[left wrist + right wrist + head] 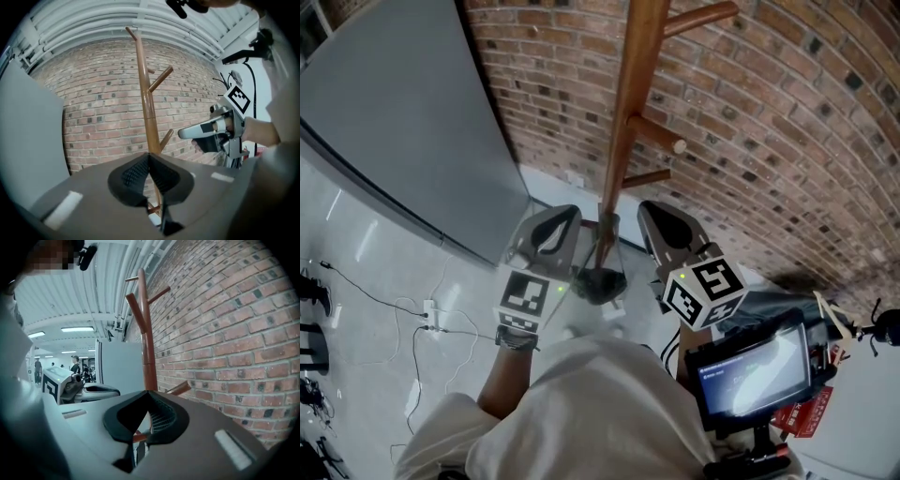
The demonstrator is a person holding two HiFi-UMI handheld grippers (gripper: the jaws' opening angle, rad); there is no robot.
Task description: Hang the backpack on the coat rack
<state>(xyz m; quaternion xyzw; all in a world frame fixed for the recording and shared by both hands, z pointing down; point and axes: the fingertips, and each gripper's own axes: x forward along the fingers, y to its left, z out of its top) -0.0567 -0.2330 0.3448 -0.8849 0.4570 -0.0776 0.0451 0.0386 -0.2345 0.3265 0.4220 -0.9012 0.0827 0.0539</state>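
The wooden coat rack (628,94) stands straight ahead against the brick wall, its pegs bare. It also shows in the left gripper view (145,93) and the right gripper view (147,343). My left gripper (555,217) and right gripper (661,214) are held up side by side, pointing at the pole from either side. In its own view the left gripper (149,155) has its pads pressed together with nothing between them. The right gripper (149,393) is shut the same way. I see no backpack. A dark shape (600,284) lies low at the pole's foot; I cannot tell what it is.
A tall grey panel (403,122) stands to the left of the rack. White cables and a power strip (429,314) lie on the pale floor at the left. A small screen (755,370) sits at my lower right. People stand far off (75,364).
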